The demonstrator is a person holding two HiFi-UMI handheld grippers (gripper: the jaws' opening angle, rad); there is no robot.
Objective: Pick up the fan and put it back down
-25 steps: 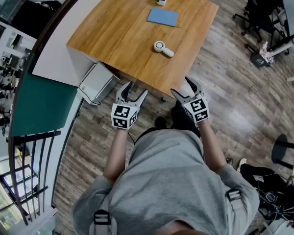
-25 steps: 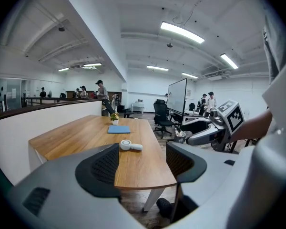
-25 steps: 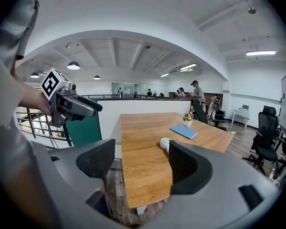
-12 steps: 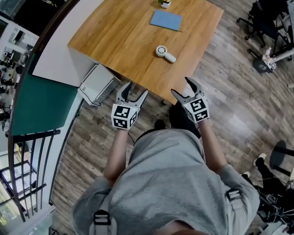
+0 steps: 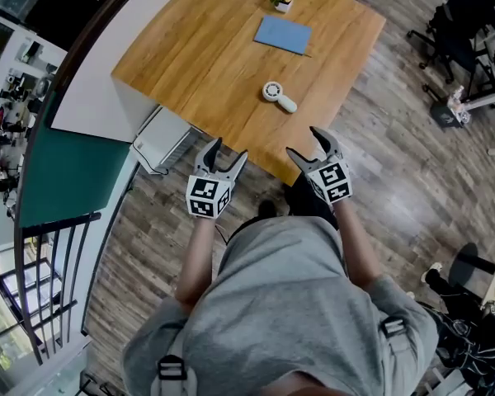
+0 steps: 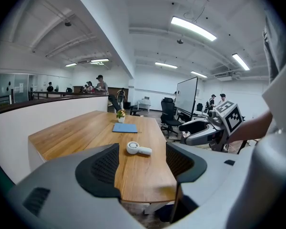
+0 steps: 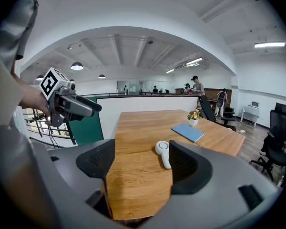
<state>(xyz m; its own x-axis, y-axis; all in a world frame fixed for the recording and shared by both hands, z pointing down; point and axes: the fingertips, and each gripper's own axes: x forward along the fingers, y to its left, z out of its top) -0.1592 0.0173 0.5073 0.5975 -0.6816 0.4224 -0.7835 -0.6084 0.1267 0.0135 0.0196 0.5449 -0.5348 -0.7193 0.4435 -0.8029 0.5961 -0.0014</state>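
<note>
The table [image 5: 190,56] stood ahead. The left gripper [image 5: 228,148] and right gripper [image 5: 304,141] hung just short of its near edge, jaws spread and empty (nothing gripped). The fan [image 5: 278,96] lay flat on the tabletop beyond them. Lifting and replacing it both apparently remained outstanding.

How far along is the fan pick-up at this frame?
Done: nothing yet. The fan lies flat on the table, untouched and well apart from both grippers.
In hand: the left gripper and right gripper are held by the table's near edge, jaws open and empty, pointing toward the fan.
Left: reach the fan, grip it, lift it, set it back down.
</note>
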